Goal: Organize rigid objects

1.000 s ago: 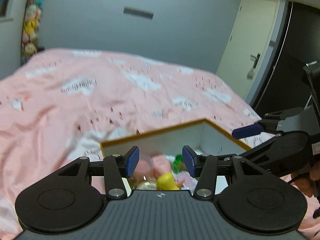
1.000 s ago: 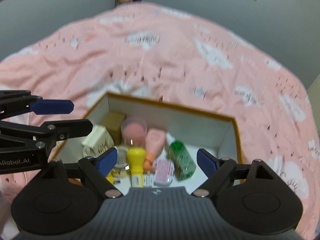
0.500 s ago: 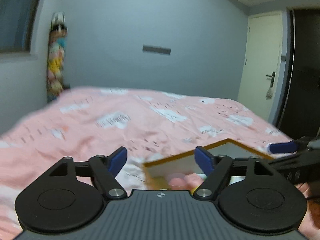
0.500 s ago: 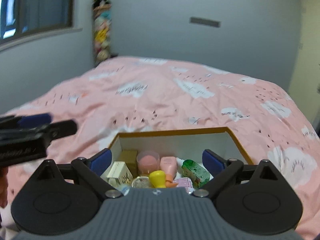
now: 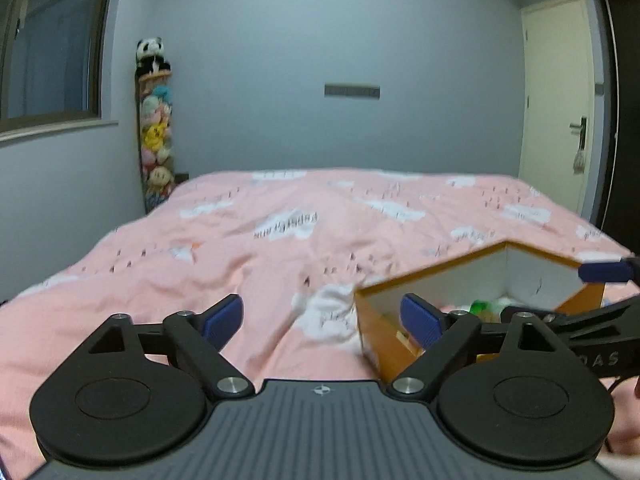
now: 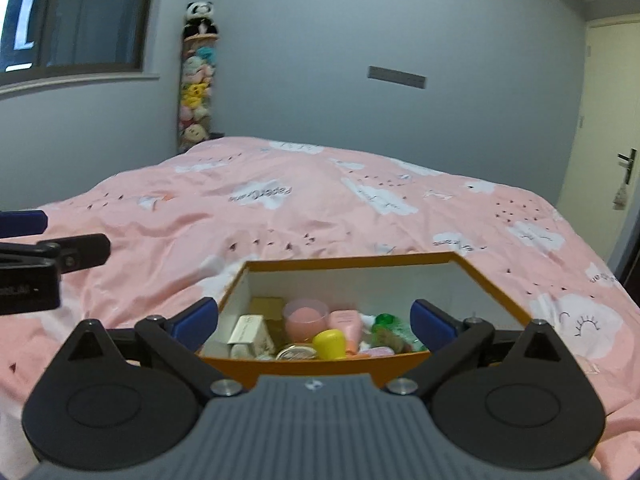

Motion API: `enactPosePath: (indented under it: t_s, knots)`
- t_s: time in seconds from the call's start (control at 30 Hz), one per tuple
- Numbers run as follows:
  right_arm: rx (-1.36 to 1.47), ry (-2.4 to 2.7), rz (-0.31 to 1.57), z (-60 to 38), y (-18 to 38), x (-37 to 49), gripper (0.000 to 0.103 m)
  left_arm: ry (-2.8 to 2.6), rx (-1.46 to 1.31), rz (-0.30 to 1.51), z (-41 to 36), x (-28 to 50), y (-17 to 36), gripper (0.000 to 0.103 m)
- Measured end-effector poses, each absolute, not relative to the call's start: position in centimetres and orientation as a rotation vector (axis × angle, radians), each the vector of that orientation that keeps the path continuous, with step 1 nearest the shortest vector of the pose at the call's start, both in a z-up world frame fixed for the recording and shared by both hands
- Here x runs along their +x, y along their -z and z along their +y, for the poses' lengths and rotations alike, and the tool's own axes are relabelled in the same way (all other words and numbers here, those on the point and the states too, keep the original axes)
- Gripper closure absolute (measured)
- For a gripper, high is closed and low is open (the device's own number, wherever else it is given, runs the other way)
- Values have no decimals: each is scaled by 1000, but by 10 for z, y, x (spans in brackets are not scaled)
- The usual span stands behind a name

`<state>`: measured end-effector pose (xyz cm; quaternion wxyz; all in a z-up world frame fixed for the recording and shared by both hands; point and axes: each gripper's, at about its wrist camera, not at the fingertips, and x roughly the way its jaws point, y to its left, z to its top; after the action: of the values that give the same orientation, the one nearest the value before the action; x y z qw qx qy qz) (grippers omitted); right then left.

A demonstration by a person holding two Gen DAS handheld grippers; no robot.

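Both grippers spread wide, box of small items on the bed.

Right gripper (image 6: 314, 318) has just been opening its jaws and they stand fully apart, nothing pinched, framing the near wall of the orange-rimmed box (image 6: 352, 262) at 12 o'clock. Inside on the white lining: a pink round tub (image 6: 305, 319), a yellow cap (image 6: 330, 343), a pink tube (image 6: 348, 320), a green bottle (image 6: 394, 330), a cream carton (image 6: 250, 330) and a round tin lid (image 6: 296, 354), all jumbled together. Left gripper (image 5: 322, 318) has also just been opening, jaws wide and empty, over the rumpled pink cloud-print duvet (image 5: 280, 240); from there the box sits at 3 o'clock.
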<state>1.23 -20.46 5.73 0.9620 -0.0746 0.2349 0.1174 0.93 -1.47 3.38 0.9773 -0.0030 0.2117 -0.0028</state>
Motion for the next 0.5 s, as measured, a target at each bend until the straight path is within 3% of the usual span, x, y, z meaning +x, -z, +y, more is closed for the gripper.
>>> enactPosePath:
  t_s: [0.5]
  knots:
    - [-89,-279,590,-206,-36,21,3,-40,-51,546,-8,9,-12,0]
